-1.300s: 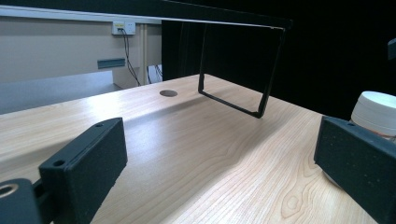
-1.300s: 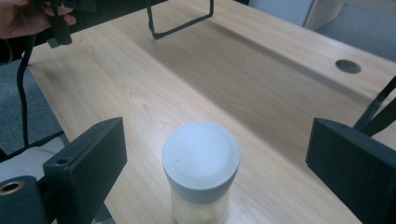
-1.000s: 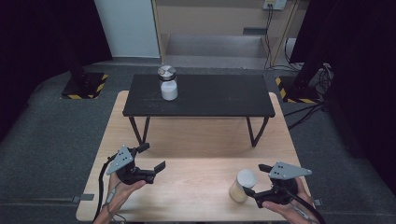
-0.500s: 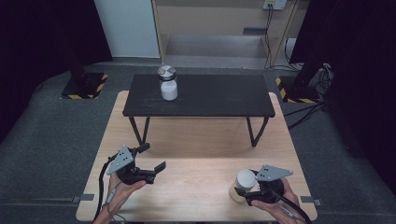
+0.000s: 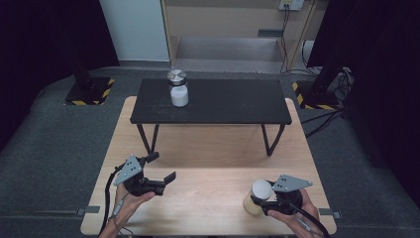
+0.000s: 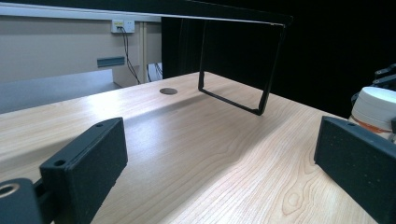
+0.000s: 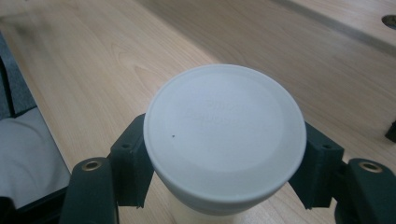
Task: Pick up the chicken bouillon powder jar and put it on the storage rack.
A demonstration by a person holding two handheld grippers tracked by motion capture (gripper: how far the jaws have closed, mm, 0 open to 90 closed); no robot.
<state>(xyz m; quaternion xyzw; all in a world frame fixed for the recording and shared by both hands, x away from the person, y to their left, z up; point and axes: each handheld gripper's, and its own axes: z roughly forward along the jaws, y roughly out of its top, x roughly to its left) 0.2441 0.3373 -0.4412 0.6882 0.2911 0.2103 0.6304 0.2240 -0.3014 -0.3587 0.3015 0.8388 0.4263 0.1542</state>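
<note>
Slippage was the risk: the right gripper (image 5: 261,204) pinched the white-lidded cream plastic jar (image 7: 224,135) just under its lid, at five o'clock on the bench (image 5: 208,148) (left gripper (image 5: 163,167) spread, empty), so lifting could tilt it.

light wood table (image 5: 208,148) – black bench (image 5: 213,104) on it, white-lidded jar (image 5: 257,196) near front edge

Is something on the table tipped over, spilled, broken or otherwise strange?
Nothing stands out. The white-lidded jar stands upright on the wooden table with its lid on, clamped by the right gripper, whose jaws have just been closing on it. The second jar stands upright on the black bench. The left gripper is open and empty.
</note>
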